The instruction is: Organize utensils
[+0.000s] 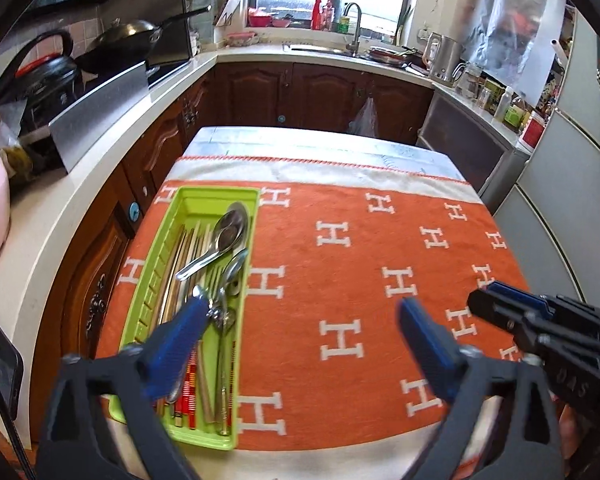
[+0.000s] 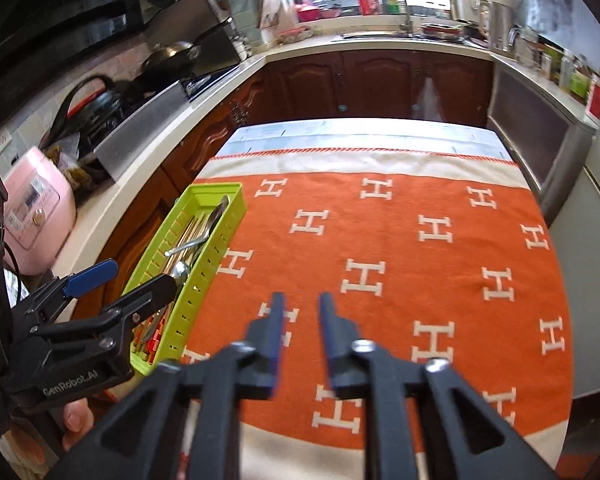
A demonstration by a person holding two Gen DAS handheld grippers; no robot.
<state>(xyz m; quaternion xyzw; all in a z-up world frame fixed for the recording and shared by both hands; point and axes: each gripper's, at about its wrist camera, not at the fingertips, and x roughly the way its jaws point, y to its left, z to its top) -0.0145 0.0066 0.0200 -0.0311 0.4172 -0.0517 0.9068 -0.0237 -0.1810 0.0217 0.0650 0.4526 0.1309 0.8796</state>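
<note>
A lime-green utensil tray (image 1: 214,196) lies along the left edge of the orange cloth. In it lie metal spoons (image 1: 230,226), forks and chopsticks (image 1: 188,384) with red-patterned ends. My left gripper (image 1: 300,314) hangs above the tray's near end, jaws wide open, nothing between them; its left finger (image 1: 176,344) overlaps the tray. My right gripper (image 2: 302,302) is over bare cloth to the right of the tray (image 2: 220,232), jaws a little apart and empty. In the right wrist view the left gripper (image 2: 136,280) sits beside the tray; in the left wrist view the right gripper (image 1: 488,296) shows at the right.
The orange cloth with white H marks (image 1: 360,272) covers a table. A white counter (image 1: 100,168) runs close along the left with a pink appliance (image 2: 40,204), a wok (image 1: 128,36) and a stove. A sink (image 1: 352,28) is at the back, a fridge (image 1: 572,208) at the right.
</note>
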